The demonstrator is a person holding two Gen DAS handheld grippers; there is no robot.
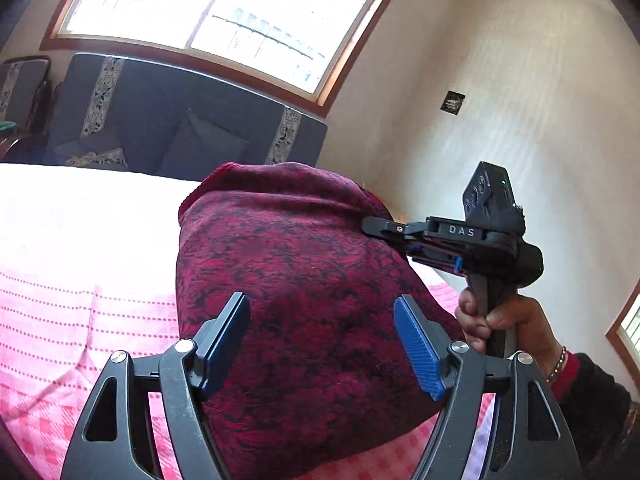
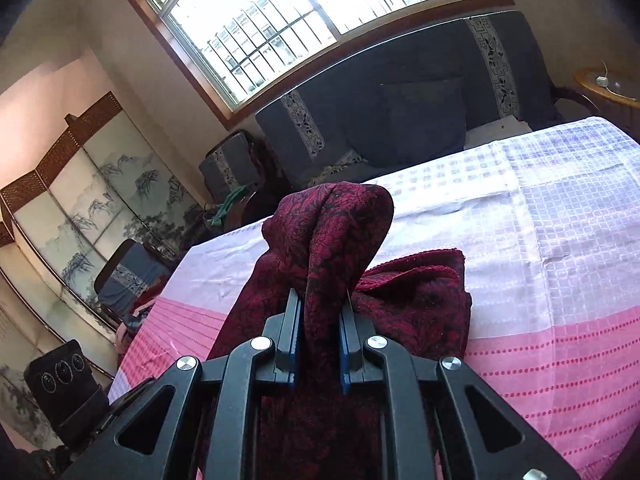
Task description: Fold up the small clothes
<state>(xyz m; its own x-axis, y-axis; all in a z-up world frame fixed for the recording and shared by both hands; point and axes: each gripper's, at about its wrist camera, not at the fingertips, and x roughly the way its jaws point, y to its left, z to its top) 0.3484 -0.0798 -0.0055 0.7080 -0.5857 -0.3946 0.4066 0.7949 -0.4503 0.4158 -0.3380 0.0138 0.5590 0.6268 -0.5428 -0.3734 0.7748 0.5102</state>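
Note:
A dark red patterned cloth [image 1: 288, 280] hangs lifted above the pink and white bedsheet [image 1: 80, 320]. My right gripper [image 1: 368, 225], held by a hand [image 1: 504, 320], pinches the cloth's upper right edge. In the right wrist view the right gripper [image 2: 320, 298] is shut on a bunched fold of the cloth [image 2: 332, 232], and the rest of it lies crumpled on the sheet [image 2: 560, 280]. My left gripper [image 1: 320, 300] is open low in front of the hanging cloth. Its blue pads [image 1: 416, 348] stand wide apart and do not press the fabric.
A dark blue cushioned sofa [image 1: 180, 120] stands beyond the bed under a large window [image 2: 312, 20]. A painted folding screen [image 2: 80, 184] and blue-cushioned chairs [image 2: 128, 276] line the left side. A wicker table [image 2: 608, 84] sits at the far right.

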